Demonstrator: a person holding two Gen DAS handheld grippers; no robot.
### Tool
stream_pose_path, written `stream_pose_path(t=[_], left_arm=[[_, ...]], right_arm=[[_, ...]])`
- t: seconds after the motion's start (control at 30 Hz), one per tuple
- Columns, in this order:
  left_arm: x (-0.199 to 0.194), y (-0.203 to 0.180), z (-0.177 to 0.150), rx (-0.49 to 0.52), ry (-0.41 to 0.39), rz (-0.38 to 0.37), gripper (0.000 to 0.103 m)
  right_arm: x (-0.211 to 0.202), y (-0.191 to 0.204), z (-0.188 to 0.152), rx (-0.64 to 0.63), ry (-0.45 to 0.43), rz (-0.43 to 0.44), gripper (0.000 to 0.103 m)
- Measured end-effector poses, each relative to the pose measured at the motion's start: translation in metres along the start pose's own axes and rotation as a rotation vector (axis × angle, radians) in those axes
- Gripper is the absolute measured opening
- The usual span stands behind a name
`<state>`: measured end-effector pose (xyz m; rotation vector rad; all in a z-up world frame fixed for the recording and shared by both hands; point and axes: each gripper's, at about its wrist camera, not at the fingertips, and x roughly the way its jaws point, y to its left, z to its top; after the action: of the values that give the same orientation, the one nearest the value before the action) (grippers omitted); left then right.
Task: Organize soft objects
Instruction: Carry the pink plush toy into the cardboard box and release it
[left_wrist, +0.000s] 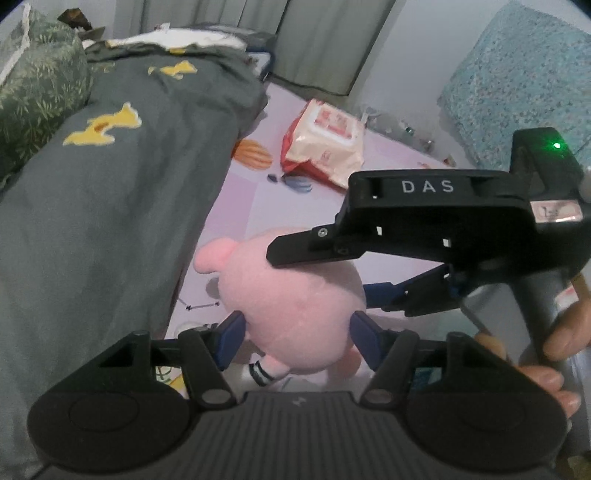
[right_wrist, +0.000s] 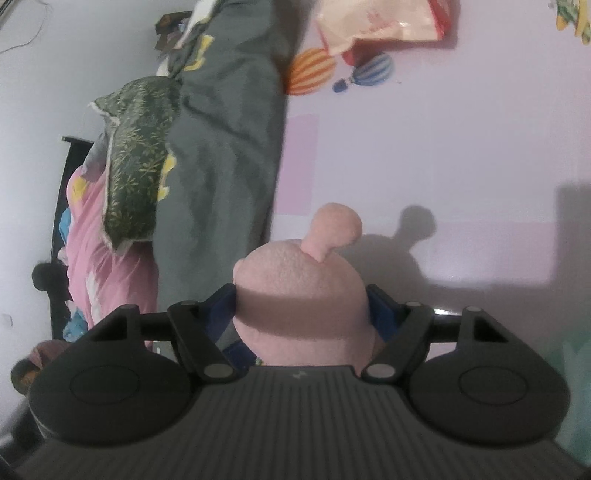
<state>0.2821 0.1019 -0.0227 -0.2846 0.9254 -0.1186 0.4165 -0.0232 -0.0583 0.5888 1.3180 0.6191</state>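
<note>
A pink plush pig (left_wrist: 291, 295) is held just above the lilac bed sheet (left_wrist: 236, 206). My left gripper (left_wrist: 297, 341) has its blue pads pressed on both sides of the plush's round body. My right gripper (right_wrist: 301, 315) comes in from the right in the left wrist view (left_wrist: 369, 266) and is shut on the same plush (right_wrist: 299, 291); its blue pads squeeze the body. One round ear (right_wrist: 334, 227) sticks up. The plush's face is hidden.
A dark grey quilt with yellow patches (left_wrist: 110, 177) lies along the left. A green leafy pillow (left_wrist: 37, 96) sits at its far end. A wet-wipes pack (left_wrist: 323, 142) lies on the sheet ahead. A blue speckled cushion (left_wrist: 517, 81) stands at the right.
</note>
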Motion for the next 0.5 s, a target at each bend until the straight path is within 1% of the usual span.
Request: stream_pose_path(t=[0.27, 0.5], left_arm=[[-0.045, -0.029, 0.000, 0.051, -0.085, -0.037, 0.064], [-0.077, -0.072, -0.008, 0.128, -0.146, -0.098, 0.064]], right_arm=[[-0.055, 0.021, -0.015, -0.039, -0.087, 0.036, 0.074], [-0.117, 0.019, -0.042, -0.039, -0.182, 0.070, 0.074]])
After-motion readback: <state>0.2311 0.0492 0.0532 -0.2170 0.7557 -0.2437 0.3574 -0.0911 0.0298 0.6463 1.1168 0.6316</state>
